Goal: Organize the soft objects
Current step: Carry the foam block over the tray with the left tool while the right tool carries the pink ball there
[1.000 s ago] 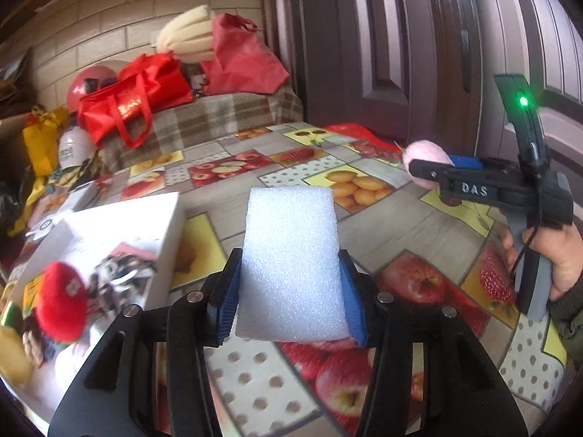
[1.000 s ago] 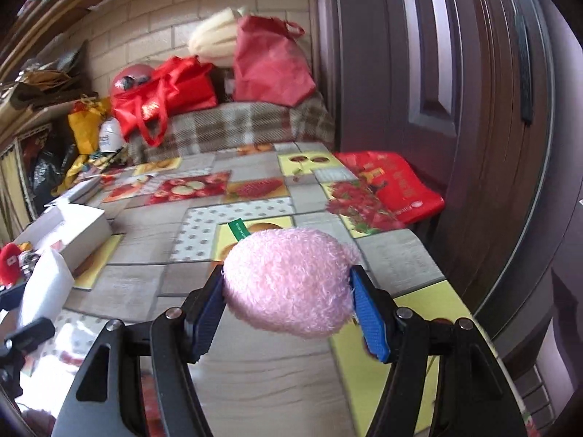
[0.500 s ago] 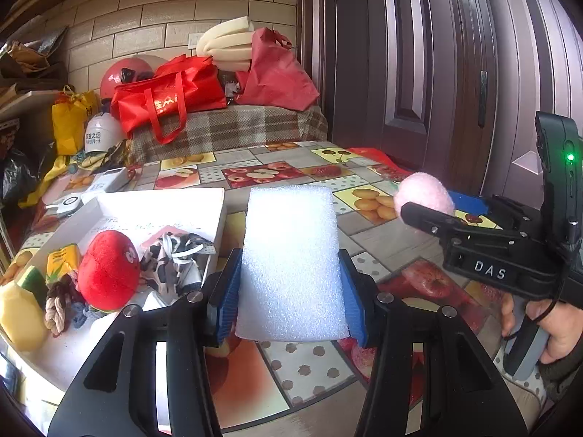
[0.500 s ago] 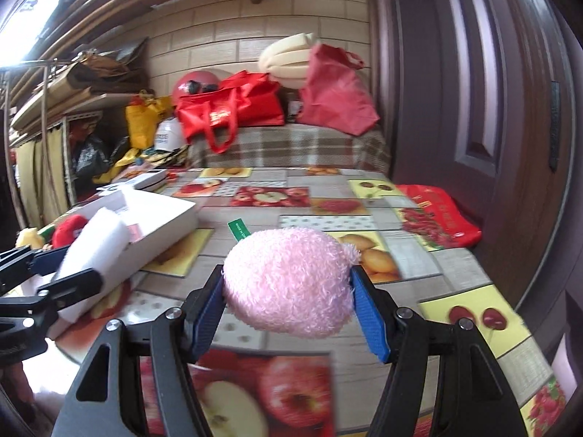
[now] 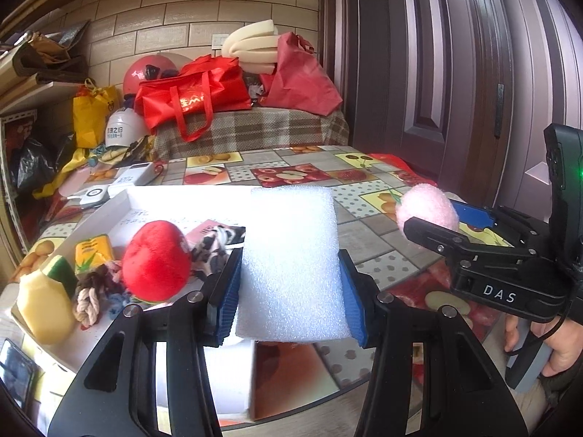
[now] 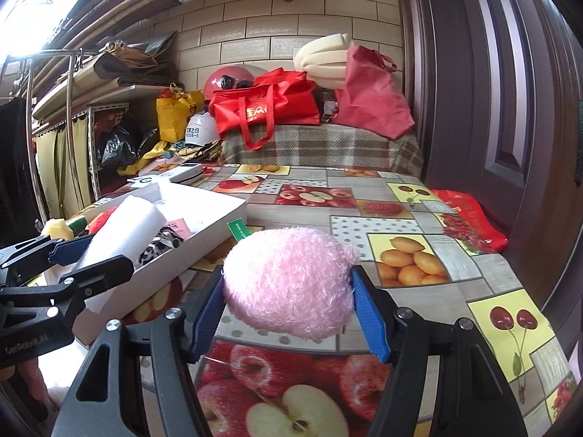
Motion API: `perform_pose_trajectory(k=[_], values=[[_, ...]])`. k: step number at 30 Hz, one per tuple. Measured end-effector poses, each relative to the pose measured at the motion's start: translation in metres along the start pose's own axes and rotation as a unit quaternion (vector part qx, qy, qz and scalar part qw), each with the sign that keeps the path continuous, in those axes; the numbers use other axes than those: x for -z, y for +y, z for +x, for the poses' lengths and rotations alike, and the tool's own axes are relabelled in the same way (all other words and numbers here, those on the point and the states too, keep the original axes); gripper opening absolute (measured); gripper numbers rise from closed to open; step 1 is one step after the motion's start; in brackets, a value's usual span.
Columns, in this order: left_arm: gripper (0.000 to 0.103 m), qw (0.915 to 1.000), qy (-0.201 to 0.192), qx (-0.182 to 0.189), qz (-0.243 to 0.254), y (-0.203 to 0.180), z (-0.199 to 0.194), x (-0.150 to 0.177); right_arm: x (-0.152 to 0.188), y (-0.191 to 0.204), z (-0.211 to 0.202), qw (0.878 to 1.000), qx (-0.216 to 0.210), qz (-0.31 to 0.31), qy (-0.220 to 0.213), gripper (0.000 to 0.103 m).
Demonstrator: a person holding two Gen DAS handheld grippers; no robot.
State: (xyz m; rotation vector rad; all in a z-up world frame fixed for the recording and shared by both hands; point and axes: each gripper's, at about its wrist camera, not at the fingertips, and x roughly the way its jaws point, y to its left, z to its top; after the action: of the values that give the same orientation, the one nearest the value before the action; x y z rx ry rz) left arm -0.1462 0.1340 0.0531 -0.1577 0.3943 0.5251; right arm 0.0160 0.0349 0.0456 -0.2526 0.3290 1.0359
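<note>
My left gripper [image 5: 289, 291] is shut on a white foam block [image 5: 291, 258], held upright over the near right edge of a white shallow box [image 5: 120, 204]. Inside the box lie a red plush [image 5: 156, 260], a spotted cloth [image 5: 215, 240], a knotted rope toy [image 5: 91, 293], a yellow sponge [image 5: 43, 302] and a yellow pack [image 5: 93, 251]. My right gripper [image 6: 291, 306] is shut on a pink fluffy plush [image 6: 291, 280], hanging above the fruit-print tablecloth to the right of the box [image 6: 204, 218]. The left view shows the plush [image 5: 426, 209] too; the right view shows the foam block [image 6: 124, 229].
A fruit-print tablecloth [image 6: 419, 247] covers the table. Red bags [image 5: 193, 98], helmets and foam rolls sit on a plaid-covered ledge behind. White devices [image 5: 135, 174] lie at the far left. A dark door [image 5: 437, 73] stands on the right, a red bag [image 6: 470, 215] at the table's right edge.
Both grippers swung left toward the white box, each keeping its object. The box with its toys has come into fuller view under the foam block.
</note>
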Motion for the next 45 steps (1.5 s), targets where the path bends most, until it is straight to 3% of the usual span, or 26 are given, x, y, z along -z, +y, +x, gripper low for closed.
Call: perform_pose_trajectory(k=[25,37,45], values=[[0.049,0.9965,-0.009,-0.069,-0.047,0.074,-0.008,0.003,-0.006,0.054,0.012,0.997,-0.045,-0.054,-0.011,0.066],[0.049,0.9901,-0.007,-0.096,-0.103,0.119,-0.010,0.007,-0.010,0.083,0.020,0.994,-0.080,-0.068,-0.017,0.066],[0.049,0.9887,-0.003,-0.103,-0.109,0.126,-0.008,0.006,-0.014,0.107,0.031,0.990,-0.116,-0.084,-0.003,0.066]])
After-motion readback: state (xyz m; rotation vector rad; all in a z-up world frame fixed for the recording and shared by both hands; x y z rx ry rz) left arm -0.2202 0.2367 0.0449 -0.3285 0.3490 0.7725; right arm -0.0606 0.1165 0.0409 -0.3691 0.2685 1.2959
